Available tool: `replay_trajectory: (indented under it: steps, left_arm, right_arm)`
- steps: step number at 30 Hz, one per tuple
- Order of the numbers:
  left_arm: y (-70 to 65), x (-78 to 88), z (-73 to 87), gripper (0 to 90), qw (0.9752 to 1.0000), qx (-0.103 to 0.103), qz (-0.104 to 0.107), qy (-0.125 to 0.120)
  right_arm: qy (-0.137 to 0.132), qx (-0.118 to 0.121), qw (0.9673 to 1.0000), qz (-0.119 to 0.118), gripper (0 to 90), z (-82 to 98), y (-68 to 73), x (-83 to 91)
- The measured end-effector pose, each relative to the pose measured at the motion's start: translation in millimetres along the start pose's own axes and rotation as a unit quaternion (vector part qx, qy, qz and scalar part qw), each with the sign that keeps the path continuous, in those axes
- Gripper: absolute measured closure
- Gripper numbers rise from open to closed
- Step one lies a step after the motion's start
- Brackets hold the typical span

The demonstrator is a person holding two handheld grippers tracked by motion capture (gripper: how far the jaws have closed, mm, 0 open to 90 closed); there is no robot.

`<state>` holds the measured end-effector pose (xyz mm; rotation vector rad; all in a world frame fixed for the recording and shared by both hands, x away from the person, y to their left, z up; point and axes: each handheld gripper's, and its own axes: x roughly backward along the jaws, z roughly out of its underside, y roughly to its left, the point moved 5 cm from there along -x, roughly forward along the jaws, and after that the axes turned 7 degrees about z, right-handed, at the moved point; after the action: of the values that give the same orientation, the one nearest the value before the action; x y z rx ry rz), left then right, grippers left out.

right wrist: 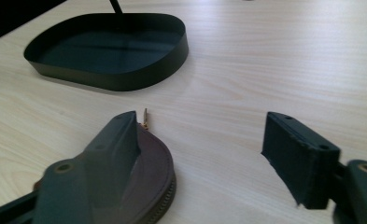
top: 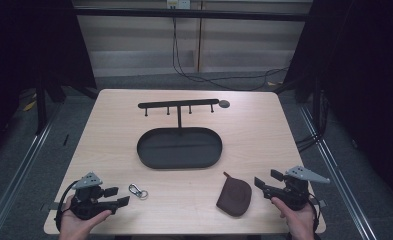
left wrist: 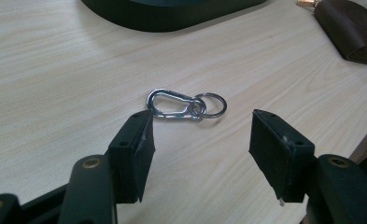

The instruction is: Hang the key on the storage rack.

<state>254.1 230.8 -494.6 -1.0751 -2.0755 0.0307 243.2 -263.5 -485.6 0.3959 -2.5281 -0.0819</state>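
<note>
A pale wood-grain counter (top: 264, 130) carries everything. Near its middle sits a dark oval tray (top: 179, 148), a thin post rising from its far side to a bar with small pegs. Toward the near left of the tray a silver carabiner clip (top: 135, 189) with a ring lies flat on the wood. Toward the tray's near right lies a brown zipped pouch (top: 234, 196), apart from the tray.

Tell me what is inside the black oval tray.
The black oval tray holds nothing loose; the hook rack's post rises at its back edge. Its near wall hides a floor strip in the right gripper view.
</note>
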Motion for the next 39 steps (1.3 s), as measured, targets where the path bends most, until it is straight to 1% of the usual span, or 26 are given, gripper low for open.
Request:
replay_trajectory:
  steps: [1,2,4,7,8,9,12,13,17,18,19,20,21,24,26,27,28,29,31,32,34,35,36,37,38,39]
  left_arm:
    - [0.0,0.0,0.0,40.4,1.0,0.0,0.0,0.0]
    - [1.0,0.2,-0.2,40.5,1.0,0.004,0.008,0.0]
    - [0.4,0.7,0.0,44.2,0.9998,0.002,0.018,0.001]
    - [-2.4,-1.0,0.4,45.2,0.9997,-0.004,0.024,0.008]
    - [-2.4,-1.0,0.4,46.1,0.9997,-0.004,0.024,0.008]
    - [-5.0,-2.7,1.0,46.8,0.9994,-0.013,0.028,0.017]
    - [-7.0,-3.3,1.5,48.5,0.9991,-0.022,0.026,0.025]
    - [-8.7,-4.1,1.3,50.9,0.999,-0.026,0.022,0.029]
    - [-11.3,-5.0,-1.1,54.3,0.9987,-0.033,0.019,0.033]
    - [-11.8,-4.9,-1.6,54.3,0.9985,-0.036,0.02,0.035]
    - [-12.6,-4.8,-2.2,53.7,0.9983,-0.041,0.011,0.039]
    - [-12.6,-4.8,-2.2,51.9,0.9983,-0.041,0.011,0.039]
    - [-13.6,-4.2,-3.5,49.2,0.9981,-0.042,0.004,0.045]
    - [-15.7,-3.9,-7.5,49.1,0.9975,-0.05,0.003,0.049]
    - [-16.5,-4.5,-9.1,49.2,0.9972,-0.054,0.005,0.053]
    - [-17.8,-6.5,-11.9,49.2,0.9957,-0.065,0.003,0.066]
    - [-17.8,-6.5,-11.9,49.2,0.9957,-0.065,0.003,0.066]
    - [-19.3,-9.4,-13.9,49.2,0.9953,-0.065,0.008,0.071]
    - [-20.2,-11.9,-16.2,50.4,0.9941,-0.072,0.005,0.081]
    - [-20.9,-13.0,-17.6,50.9,0.9938,-0.075,0.009,0.081]
    - [-21.9,-13.5,-20.5,53.4,0.9929,-0.078,0.013,0.089]
    - [-22.6,-14.1,-22.3,55.2,0.9931,-0.076,0.018,0.087]
    - [-22.6,-13.3,-24.0,55.9,0.9923,-0.076,0.024,0.094]
    - [-22.8,-14.1,-25.9,56.2,0.9929,-0.073,0.024,0.09]
    - [-22.8,-13.5,-27.6,56.8,0.992,-0.075,0.025,0.099]
    - [-23.5,-13.9,-29.6,57.3,0.992,-0.077,0.023,0.098]
  right_arm:
    - [0.0,0.0,1.0,0.0,25.9,0.0,0.0,0.0]
    - [0.008,-0.006,0.9999,-0.003,24.8,1.2,-1.3,-1.2]
    - [0.013,-0.011,0.9998,-0.007,23.9,1.9,-1.6,-1.8]
    - [0.027,-0.009,0.9996,-0.01,21.2,4.9,-0.8,-3.7]
    - [0.031,-0.003,0.9994,-0.017,21.5,5.4,0.5,-4.3]
    - [0.031,0.002,0.9994,-0.015,21.4,5.5,1.4,-4.6]
    - [0.03,0.011,0.9992,-0.022,22.7,5.5,4.2,-4.1]
    - [0.03,0.017,0.9992,-0.022,21.7,5.8,5.7,-3.3]
    - [0.028,0.01,0.9991,-0.03,23.2,5.5,5.2,-2.0]
    - [0.028,0.01,0.9991,-0.03,23.2,5.5,5.2,-2.0]
    - [0.028,0.012,0.999,-0.032,23.9,5.4,5.6,-2.0]
    - [0.028,0.012,0.999,-0.032,23.9,5.4,5.6,-2.0]
    - [0.03,0.012,0.999,-0.032,23.9,5.7,6.4,-1.9]
    - [0.032,0.014,0.9988,-0.034,23.8,6.0,6.7,-2.4]
    - [0.036,0.016,0.9986,-0.036,22.9,6.1,6.7,-3.5]
    - [0.037,0.017,0.9984,-0.039,22.8,5.9,6.8,-4.0]
    - [0.037,0.017,0.9984,-0.039,22.8,5.9,6.8,-4.0]
    - [0.038,0.018,0.9983,-0.04,22.6,5.8,7.0,-4.4]
    - [0.037,0.017,0.9983,-0.042,22.5,5.6,6.9,-4.4]
    - [0.036,0.016,0.9984,-0.042,22.5,5.5,6.8,-3.9]
    - [0.035,0.013,0.9984,-0.043,22.4,5.4,6.2,-3.3]
    - [0.037,0.011,0.9981,-0.047,22.5,5.5,6.2,-3.2]
    - [0.038,0.008,0.998,-0.05,22.3,5.6,6.6,-3.2]
    - [0.039,0.008,0.998,-0.049,22.0,5.8,6.7,-3.4]
    - [0.039,0.009,0.998,-0.05,21.8,5.8,6.8,-3.5]
    - [0.039,0.008,0.9979,-0.05,21.8,5.7,6.9,-3.4]
